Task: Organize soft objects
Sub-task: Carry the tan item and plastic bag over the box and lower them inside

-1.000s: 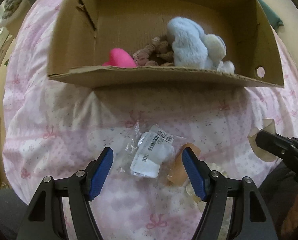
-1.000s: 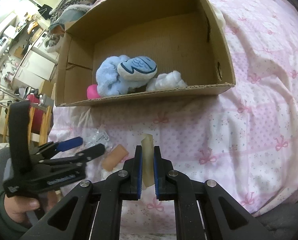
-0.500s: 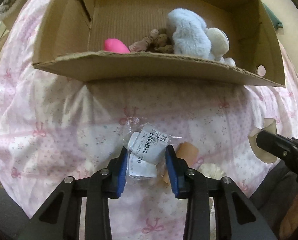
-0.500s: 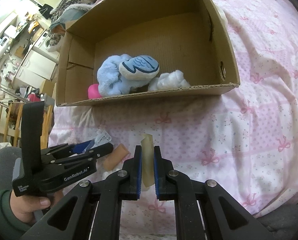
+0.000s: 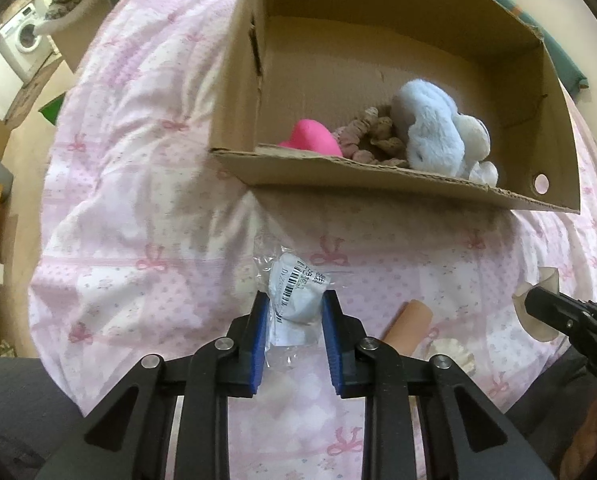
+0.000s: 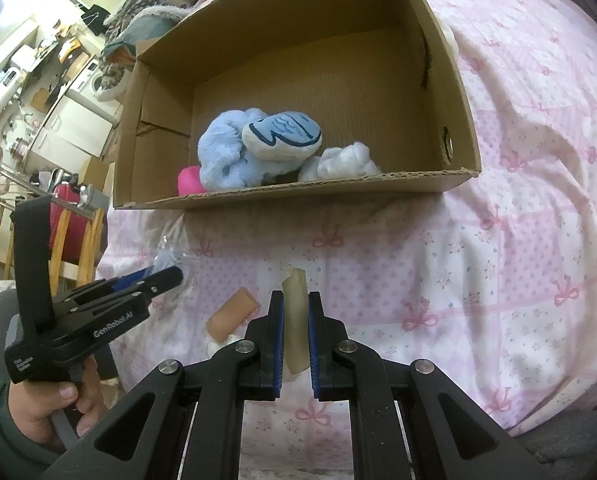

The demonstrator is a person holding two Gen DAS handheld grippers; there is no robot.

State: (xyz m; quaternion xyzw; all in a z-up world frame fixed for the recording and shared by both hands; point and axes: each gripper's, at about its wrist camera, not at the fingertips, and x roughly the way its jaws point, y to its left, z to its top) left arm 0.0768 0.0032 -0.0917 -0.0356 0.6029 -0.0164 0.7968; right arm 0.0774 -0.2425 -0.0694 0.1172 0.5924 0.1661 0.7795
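Near the bed's (image 5: 130, 184) front edge, our left tool (image 5: 294, 334) clamps the bagged white pad (image 5: 296, 298) and our right tool (image 6: 295, 334) pinches one beige sponge (image 6: 294, 300). We should lift both over the one cardboard box's (image 6: 298, 194) front wall before letting go; perhaps five soft things lie inside.
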